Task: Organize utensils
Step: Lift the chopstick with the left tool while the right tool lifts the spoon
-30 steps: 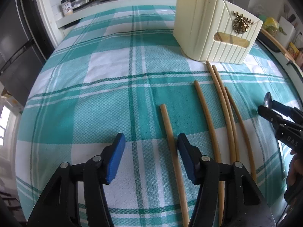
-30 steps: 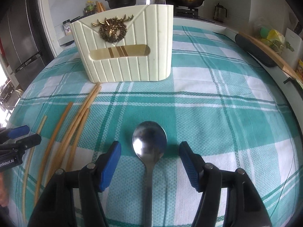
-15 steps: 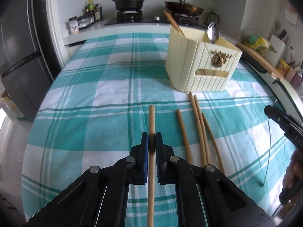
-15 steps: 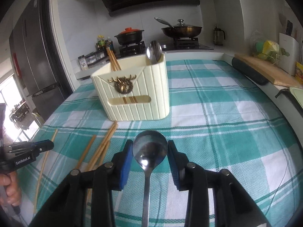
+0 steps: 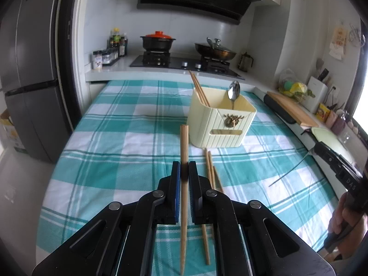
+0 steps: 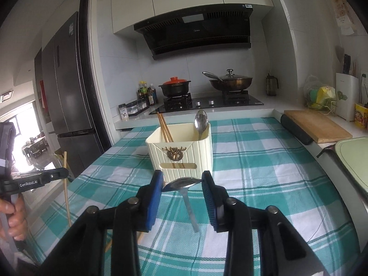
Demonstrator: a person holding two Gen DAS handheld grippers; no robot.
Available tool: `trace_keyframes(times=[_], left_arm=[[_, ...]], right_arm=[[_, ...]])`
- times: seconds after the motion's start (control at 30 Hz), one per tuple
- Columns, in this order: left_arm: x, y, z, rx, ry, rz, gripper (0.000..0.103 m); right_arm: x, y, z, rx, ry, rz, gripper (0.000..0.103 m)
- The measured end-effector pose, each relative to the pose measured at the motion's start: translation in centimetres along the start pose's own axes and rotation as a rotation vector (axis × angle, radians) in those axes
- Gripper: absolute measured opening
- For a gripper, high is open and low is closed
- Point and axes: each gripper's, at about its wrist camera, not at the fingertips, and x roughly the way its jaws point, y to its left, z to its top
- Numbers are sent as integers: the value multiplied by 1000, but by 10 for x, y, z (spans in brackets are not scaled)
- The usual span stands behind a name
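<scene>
Left tongs (image 5: 184, 170) clamp a wooden chopstick (image 5: 184, 151) pointing toward twelve o'clock, right tongs (image 6: 182, 181), jaws just closing, pinch a spoon (image 6: 181, 182), and the cream utensil holder (image 6: 184, 156) stands at twelve o'clock on the counter (image 6: 253, 161).

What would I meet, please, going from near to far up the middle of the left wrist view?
Left gripper shut on a chopstick → cream utensil holder → stove → range hood.

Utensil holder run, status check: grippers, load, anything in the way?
Left gripper shut on chopstick. Right gripper shut on spoon, bowl across pads. Holder ahead, path clear; three chopsticks on cloth.
</scene>
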Motion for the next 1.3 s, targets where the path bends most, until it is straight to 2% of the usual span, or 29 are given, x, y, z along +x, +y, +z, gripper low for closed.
trace_keyframes(times=[0.13, 0.17, 0.2, 0.33, 0.37, 0.43, 0.47, 0.5, 0.73, 0.9, 1.0, 1.07, 1.1, 1.17, 1.23, 1.3], left_arm=[[-6, 4, 6, -20, -21, -7, 5], [-7, 5, 5, -22, -25, -5, 5], [-7, 5, 5, -21, -26, -4, 5], [-7, 10, 2, -25, -23, 2, 5], [-7, 12, 2, -28, -23, 5, 5], [-8, 18, 2, -38, -18, 9, 5], [-8, 22, 2, -47, -15, 10, 5], [-8, 26, 2, -57, -13, 11, 5], [-8, 40, -1, -95, -14, 26, 6], [-9, 39, -1, -94, -15, 25, 6], [-10, 39, -2, -96, -16, 26, 6], [-11, 38, -2, -99, -18, 25, 6], [-11, 38, -2, -99, -18, 24, 6], [-12, 38, -2, -99, -19, 22, 6], [-13, 36, -2, -97, -22, 25, 6], [-14, 35, -2, -95, -25, 27, 6]], right_arm=[[0, -2, 4, -22, 3, -5, 21], [3, -4, 4, -20, 15, -1, 10], [5, -6, 3, -14, 28, 2, 6], [3, -16, 4, -3, 49, -13, 6], [3, -17, 5, -16, 60, -13, 8], [8, -17, 6, -68, 110, 15, 26], [11, -16, 3, -100, 139, 42, 48], [13, -14, -1, -138, 166, 72, 62], [38, 36, -58, -509, 407, 331, 62], [49, 56, -87, -648, 535, 486, 61], [56, 68, -109, -781, 609, 518, 59], [71, 75, -123, -848, 620, 447, 58], [82, 75, -126, -843, 619, 393, 54], [104, 66, -116, -668, 583, 310, 50], [131, 44, -104, -460, 590, 101, 47], [146, 9, -91, -213, 574, -62, 49]])
